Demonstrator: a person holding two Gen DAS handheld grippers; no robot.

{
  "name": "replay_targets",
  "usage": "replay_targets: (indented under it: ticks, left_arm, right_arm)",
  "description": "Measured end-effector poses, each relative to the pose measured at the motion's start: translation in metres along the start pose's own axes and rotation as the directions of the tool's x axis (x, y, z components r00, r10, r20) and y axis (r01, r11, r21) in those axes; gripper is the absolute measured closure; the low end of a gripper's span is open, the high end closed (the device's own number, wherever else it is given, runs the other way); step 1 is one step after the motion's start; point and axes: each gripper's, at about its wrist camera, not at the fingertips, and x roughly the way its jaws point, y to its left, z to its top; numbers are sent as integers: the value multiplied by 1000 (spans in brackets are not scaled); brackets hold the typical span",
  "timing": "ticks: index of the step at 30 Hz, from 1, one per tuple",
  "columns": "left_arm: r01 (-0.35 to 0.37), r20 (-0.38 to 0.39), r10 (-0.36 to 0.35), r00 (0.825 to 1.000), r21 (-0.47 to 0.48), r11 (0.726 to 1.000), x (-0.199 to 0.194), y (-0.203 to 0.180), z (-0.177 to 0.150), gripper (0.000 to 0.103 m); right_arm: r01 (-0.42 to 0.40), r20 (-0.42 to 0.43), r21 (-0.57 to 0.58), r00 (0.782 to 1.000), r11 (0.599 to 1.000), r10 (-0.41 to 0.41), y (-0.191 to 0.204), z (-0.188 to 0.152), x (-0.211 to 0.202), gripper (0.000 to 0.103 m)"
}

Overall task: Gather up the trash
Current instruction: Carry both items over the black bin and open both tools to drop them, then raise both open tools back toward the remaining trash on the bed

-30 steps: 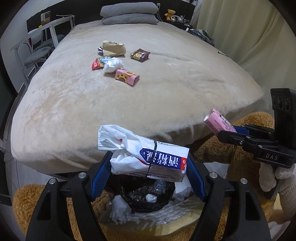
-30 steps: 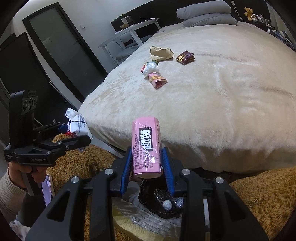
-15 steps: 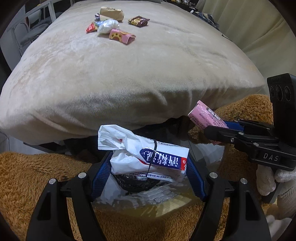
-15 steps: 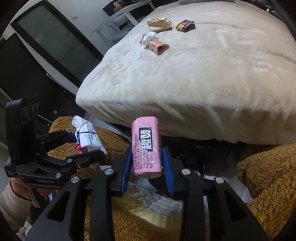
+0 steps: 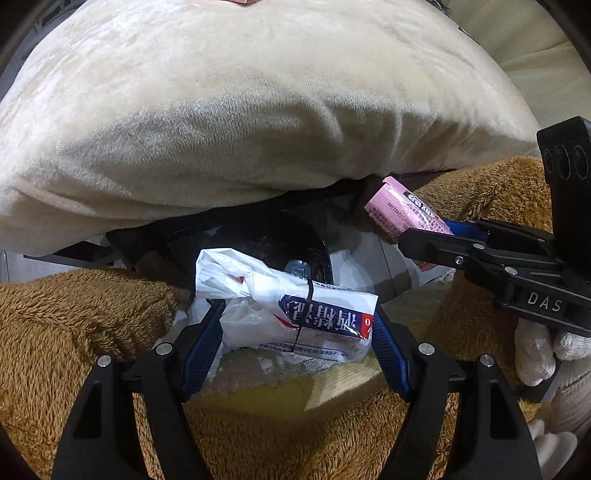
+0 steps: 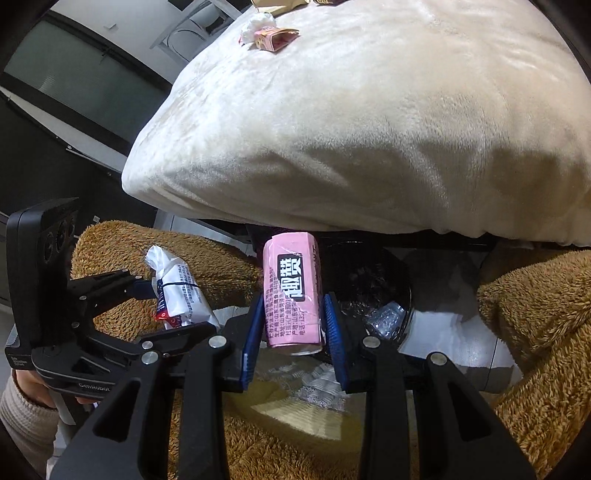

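The trash bin [image 6: 373, 295] is small, and it sits on the floor just under the edge of the bed [image 6: 369, 129], between fluffy brown rugs [image 5: 74, 325]. Both hands hold trash over it at once. If both things drop together, they may bump, and one may land on the rug or on the white liner [image 6: 454, 328] that hangs around the bin's rim. The white wrapper [image 5: 291, 314] is wide and soft, with a loose crinkly end, so I think it could catch on the rim and hang there. The two tools are also close to each other and could knock together.

The left tool [image 5: 297, 332] is about half open, and its blue pads squeeze the white wrapper from both sides. The wrapper is over the near side of the bin.

The right tool [image 6: 293, 325] is closed as tight as it goes on the pink packet [image 6: 291, 291]. The packet stands up between the pads, over the left part of the bin's mouth.

More trash [image 6: 267, 33] lies far off on top of the bed, near its far edge.
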Motion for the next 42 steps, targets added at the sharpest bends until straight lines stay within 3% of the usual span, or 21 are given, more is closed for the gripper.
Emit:
replay_targets:
  ticks: [13, 16, 21, 32, 37, 42]
  left_arm:
    - [7, -80, -7, 997, -8, 1000, 28, 2, 14, 28]
    - [13, -77, -14, 997, -14, 1000, 30, 4, 18, 20]
    - [-7, -69, 4, 998, -39, 999, 26, 12, 20, 16]
    - [-30, 24, 31, 999, -40, 999, -9, 19, 25, 16]
    - [-38, 97, 41, 994, -42, 998, -35, 25, 29, 16]
    - [-60, 204, 64, 977, -25, 998, -65, 29, 39, 16]
  right_arm:
    - [-7, -37, 64, 999, 998, 9, -15, 12, 23, 67]
    - [-27, -42, 85, 999, 996, 31, -19, 16, 23, 56]
    - [-50, -64, 104, 996, 993, 57, -20, 19, 23, 55]
    - [-53, -25, 68, 998, 996, 55, -14, 20, 9, 55]
    - [-48, 53, 14, 997, 999, 47, -8, 31, -16, 55]
    - [-20, 159, -54, 987, 998, 28, -3, 49, -49, 55]
